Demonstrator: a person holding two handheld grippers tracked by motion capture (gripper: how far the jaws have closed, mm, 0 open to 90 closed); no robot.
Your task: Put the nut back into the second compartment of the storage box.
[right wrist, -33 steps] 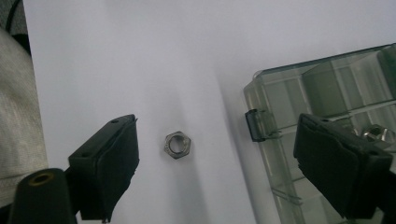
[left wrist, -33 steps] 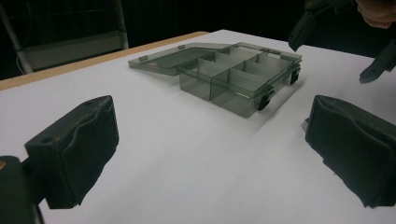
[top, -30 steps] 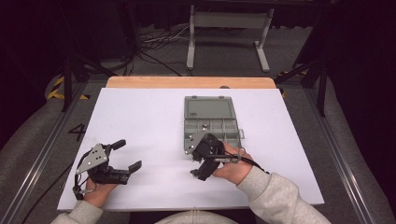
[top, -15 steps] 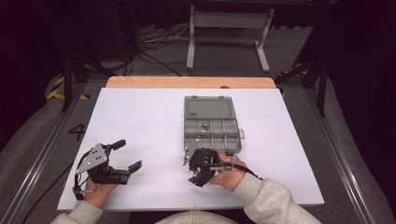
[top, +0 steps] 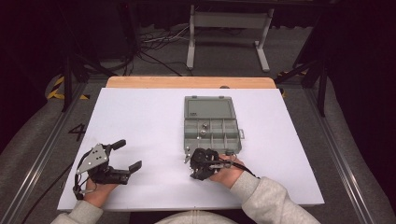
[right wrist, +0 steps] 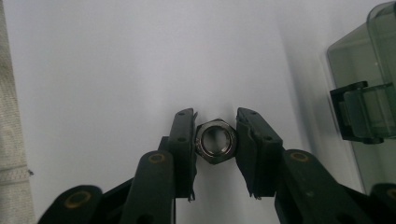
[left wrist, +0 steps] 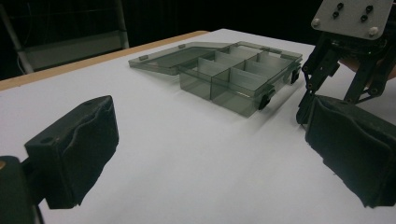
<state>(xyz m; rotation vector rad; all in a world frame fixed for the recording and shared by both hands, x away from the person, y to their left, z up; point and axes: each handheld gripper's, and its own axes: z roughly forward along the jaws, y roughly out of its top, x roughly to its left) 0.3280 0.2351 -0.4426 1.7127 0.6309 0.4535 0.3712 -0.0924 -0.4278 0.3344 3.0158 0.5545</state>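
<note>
We see a white sheet covering the desk (top: 140, 126), with a strip of bare wood along the far edge; beyond it lie a dark room, grey floor, loose cables (top: 154, 42) and a white metal frame (top: 229, 28). A "4" (top: 77, 132) is marked on the floor at the left. The right gripper (right wrist: 215, 140) has just been closing and now pinches a steel hex nut (right wrist: 215, 141) on the sheet, just beside the near edge of the open grey compartment box (top: 212, 128). The left gripper (top: 126, 156) rests well apart, its fingers (left wrist: 74, 149) spread around nothing.
</note>
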